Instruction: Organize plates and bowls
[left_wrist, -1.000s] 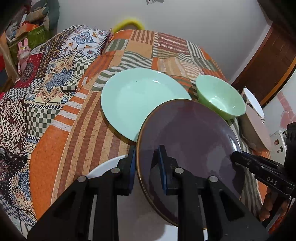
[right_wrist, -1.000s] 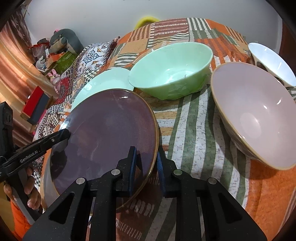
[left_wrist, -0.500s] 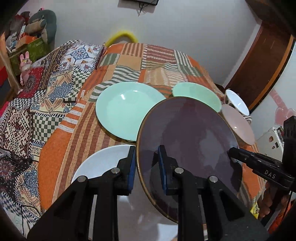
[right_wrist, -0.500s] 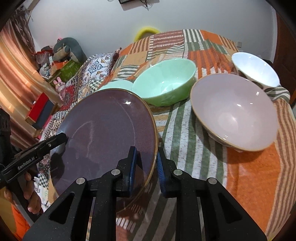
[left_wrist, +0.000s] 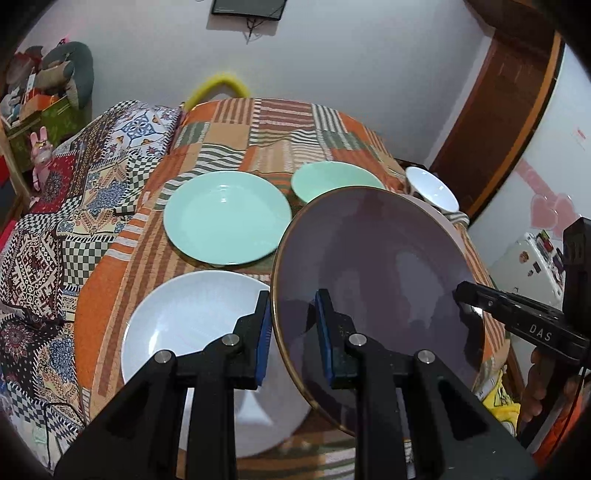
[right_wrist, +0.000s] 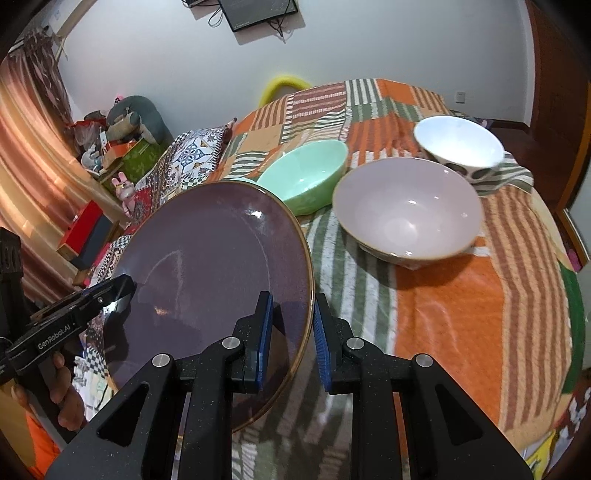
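Note:
A dark purple plate (left_wrist: 376, 280) (right_wrist: 214, 280) with a gold rim hangs tilted above the bed, held at two opposite edges. My left gripper (left_wrist: 291, 321) is shut on its left rim and my right gripper (right_wrist: 293, 325) on its right rim. Each gripper shows in the other's view: the right gripper (left_wrist: 476, 295) and the left gripper (right_wrist: 118, 291). Below lie a white plate (left_wrist: 192, 325) and a mint plate (left_wrist: 227, 218). A mint bowl (right_wrist: 306, 177), a pink bowl (right_wrist: 406, 210) and a white spotted bowl (right_wrist: 458, 144) stand further right.
All the dishes rest on a bed with a striped orange patchwork cover (right_wrist: 461, 314). A patterned quilt (left_wrist: 55, 221) lies to the left. Toys and boxes (left_wrist: 44, 107) crowd the far left corner. A wooden door (left_wrist: 509, 110) is at the right.
Both grippers have risen and drawn back with the purple plate between them. The white plate underneath now shows much more, and all the dishes look smaller and farther away.

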